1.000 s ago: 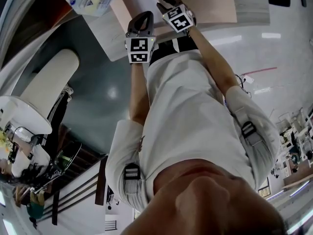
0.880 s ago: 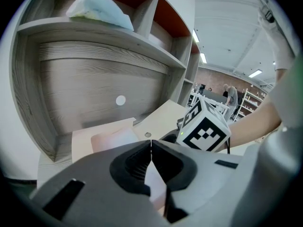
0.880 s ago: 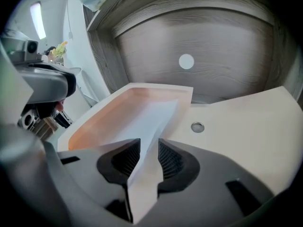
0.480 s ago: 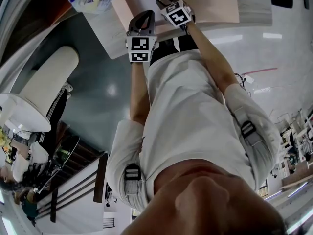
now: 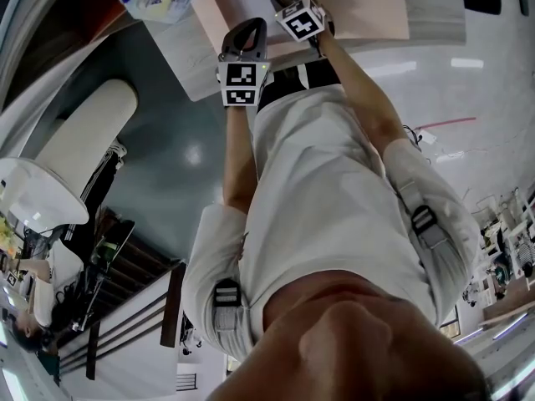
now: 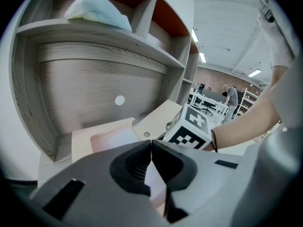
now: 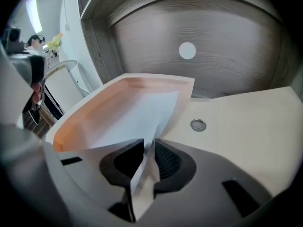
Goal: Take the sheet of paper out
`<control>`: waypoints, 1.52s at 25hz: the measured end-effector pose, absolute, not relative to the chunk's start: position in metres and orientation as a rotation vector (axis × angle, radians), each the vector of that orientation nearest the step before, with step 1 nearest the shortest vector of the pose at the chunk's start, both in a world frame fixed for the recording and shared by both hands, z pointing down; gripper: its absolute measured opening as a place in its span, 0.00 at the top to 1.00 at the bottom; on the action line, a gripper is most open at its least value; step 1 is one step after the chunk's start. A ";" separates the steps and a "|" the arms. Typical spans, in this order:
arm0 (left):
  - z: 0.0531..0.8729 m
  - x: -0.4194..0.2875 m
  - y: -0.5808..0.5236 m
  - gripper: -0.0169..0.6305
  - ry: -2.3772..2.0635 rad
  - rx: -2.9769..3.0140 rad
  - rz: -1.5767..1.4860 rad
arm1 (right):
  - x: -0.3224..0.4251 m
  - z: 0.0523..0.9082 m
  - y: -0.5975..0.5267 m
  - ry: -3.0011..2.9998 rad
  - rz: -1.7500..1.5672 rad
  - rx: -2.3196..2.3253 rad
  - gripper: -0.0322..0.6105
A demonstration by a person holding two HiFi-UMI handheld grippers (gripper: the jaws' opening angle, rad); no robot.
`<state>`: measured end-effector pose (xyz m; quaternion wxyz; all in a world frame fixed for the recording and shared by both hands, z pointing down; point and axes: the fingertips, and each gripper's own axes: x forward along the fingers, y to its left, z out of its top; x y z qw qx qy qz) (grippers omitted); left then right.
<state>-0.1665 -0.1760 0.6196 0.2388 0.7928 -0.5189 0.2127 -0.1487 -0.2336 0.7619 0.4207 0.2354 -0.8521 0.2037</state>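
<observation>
Since the earlier frame the right gripper (image 7: 146, 150) has been closing its jaws to a narrow gap round the sheet of paper (image 7: 137, 117), not yet pressing it, inside the peach folder (image 7: 94, 109) at centre frame, which the left gripper (image 6: 151, 148) pinches; sheet judged light, limp, crease-prone, best gripped at its near edge; bench (image 7: 246, 122) smooth, shelf alcove (image 7: 227, 56) behind.

The white paper (image 7: 137, 119) lies in the peach tray (image 7: 161, 77), its near corner creased and lifted at the tray's front.

White paper (image 7: 142, 122); peach tray (image 7: 85, 117); grey woodgrain shelf (image 7: 227, 32); pale blue bag (image 6: 97, 8).
</observation>
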 end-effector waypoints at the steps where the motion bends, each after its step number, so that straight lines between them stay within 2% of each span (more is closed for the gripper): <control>1: 0.619 -0.166 -0.176 0.94 -1.422 2.171 0.583 | -0.148 0.762 -0.234 -2.137 0.507 0.599 0.82; 8: 0.616 -0.164 -0.178 0.94 -1.423 2.178 0.589 | -0.142 0.765 -0.240 -2.126 0.516 0.626 0.91; 23: 0.611 -0.151 -0.184 0.94 -1.384 2.223 0.600 | -0.109 0.768 -0.241 -2.057 0.632 0.709 0.92; 38: 0.606 -0.131 -0.200 0.94 -1.320 2.290 0.599 | -0.082 0.746 -0.260 -2.081 0.588 0.816 0.92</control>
